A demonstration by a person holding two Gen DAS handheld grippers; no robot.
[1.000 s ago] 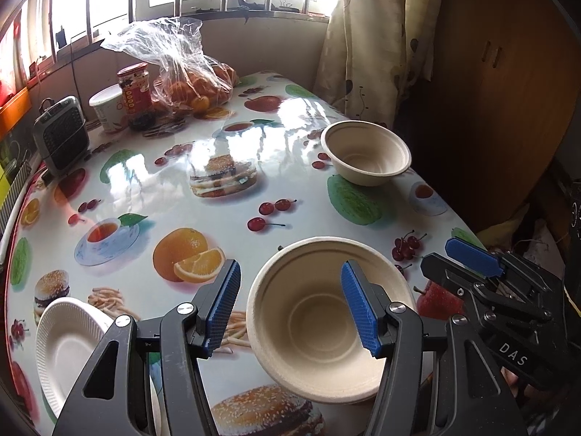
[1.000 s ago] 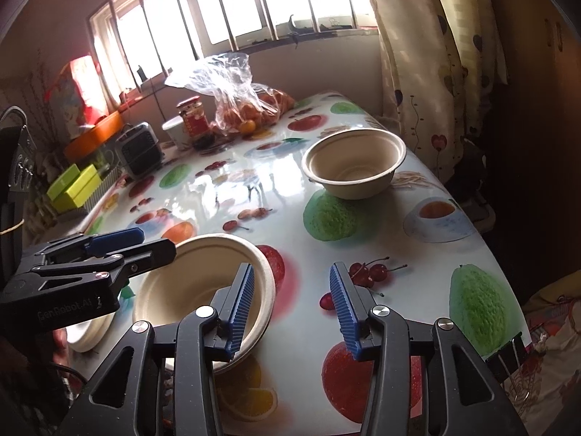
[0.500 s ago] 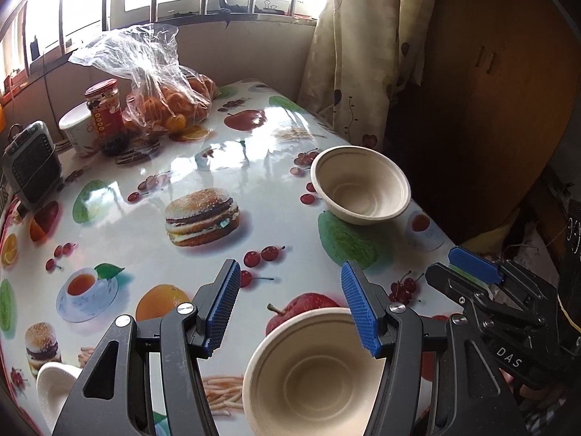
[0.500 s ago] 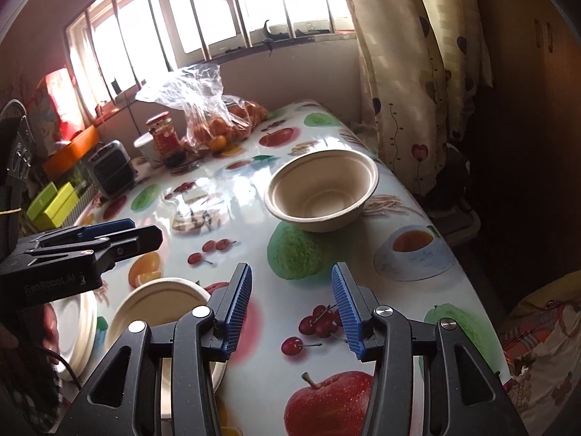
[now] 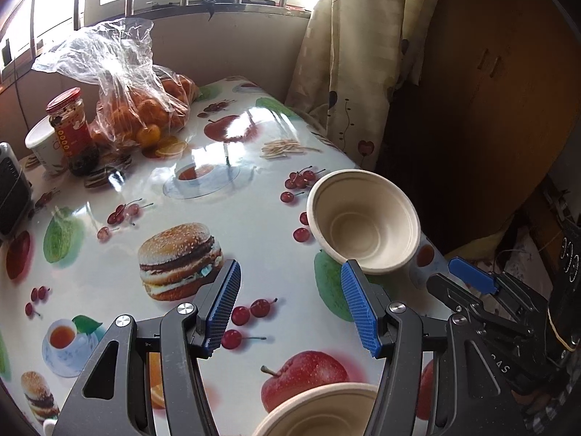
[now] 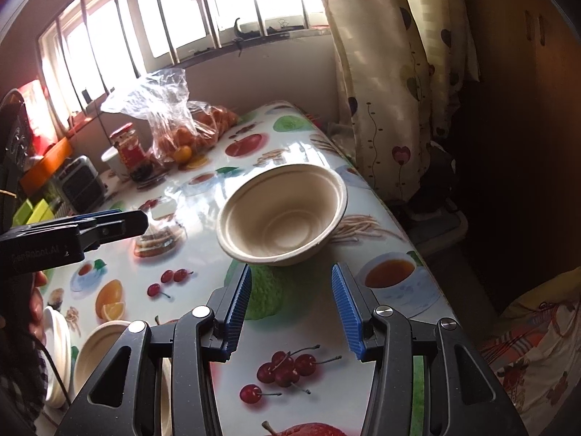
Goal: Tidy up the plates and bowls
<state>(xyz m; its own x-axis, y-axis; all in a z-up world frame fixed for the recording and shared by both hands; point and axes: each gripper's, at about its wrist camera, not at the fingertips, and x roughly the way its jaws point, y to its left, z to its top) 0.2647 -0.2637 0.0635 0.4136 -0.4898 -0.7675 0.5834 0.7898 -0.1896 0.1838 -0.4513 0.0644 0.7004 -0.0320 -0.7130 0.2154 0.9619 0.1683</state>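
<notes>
A beige paper bowl (image 5: 363, 219) (image 6: 281, 212) sits upright near the table's right edge. My right gripper (image 6: 292, 309) hovers just short of it, open, nothing between its blue pads. My left gripper (image 5: 290, 307) is open and empty too, the far bowl ahead and to its right. A second beige bowl (image 5: 319, 412) (image 6: 96, 348) lies at the near edge, below and behind both grippers. A white paper plate (image 6: 58, 356) rests left of that bowl. The right gripper (image 5: 472, 283) shows at the left wrist view's right side; the left gripper (image 6: 109, 227) juts in from the left in the right wrist view.
A fruit-print tablecloth (image 5: 181, 196) covers the table. At the back stand a bag of oranges (image 5: 145, 109), a red-lidded jar (image 5: 70, 130), a white cup (image 5: 40, 145) and a small dark heater (image 6: 80, 183). A curtain (image 6: 392, 72) and dark cabinet flank the right edge.
Both grippers have travelled forward over the table toward the far bowl. The near bowl has slid from between the left fingers to the bottom edge of view. Jaw openings look the same.
</notes>
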